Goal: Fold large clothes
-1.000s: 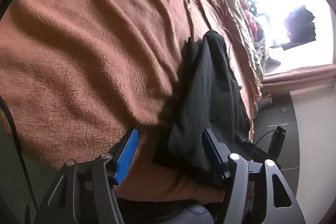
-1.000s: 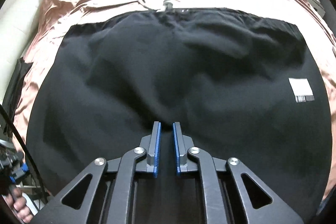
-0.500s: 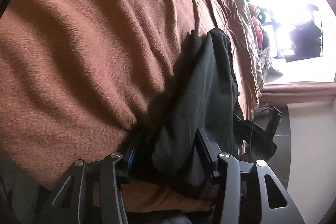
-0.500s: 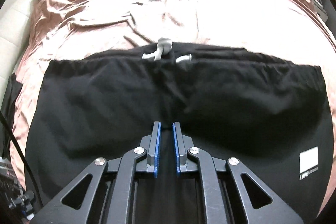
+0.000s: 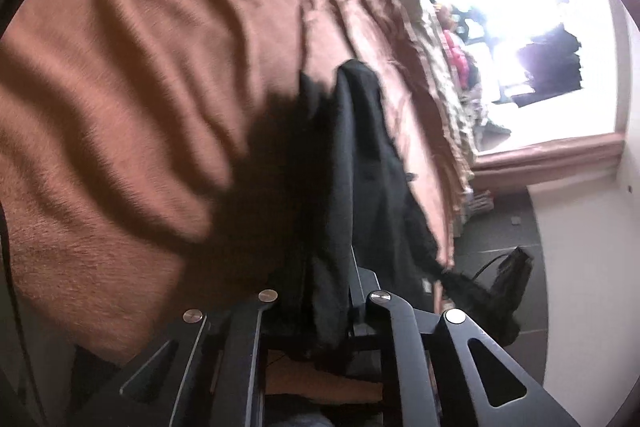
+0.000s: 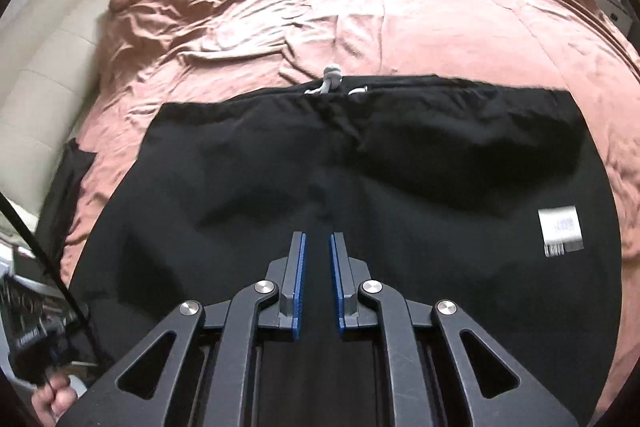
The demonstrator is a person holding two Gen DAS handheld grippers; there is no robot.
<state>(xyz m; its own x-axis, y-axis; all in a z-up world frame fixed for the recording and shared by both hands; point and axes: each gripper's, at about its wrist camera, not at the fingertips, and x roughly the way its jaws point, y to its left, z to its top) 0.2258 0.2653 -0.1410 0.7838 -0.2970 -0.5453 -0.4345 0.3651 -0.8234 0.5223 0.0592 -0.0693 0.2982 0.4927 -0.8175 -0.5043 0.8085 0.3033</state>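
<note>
Black trousers lie spread flat across the rust-brown bedspread, waistband away from us and legs running toward us, so we read their long axis as lengthwise on the bed. We see matte, softly creased cloth, a grey drawstring knotted at the waist, and a white tag. Our left gripper has just been closing and now pinches a bunched fold of them. Our right gripper hangs over them, narrowed, holding nothing.
</note>
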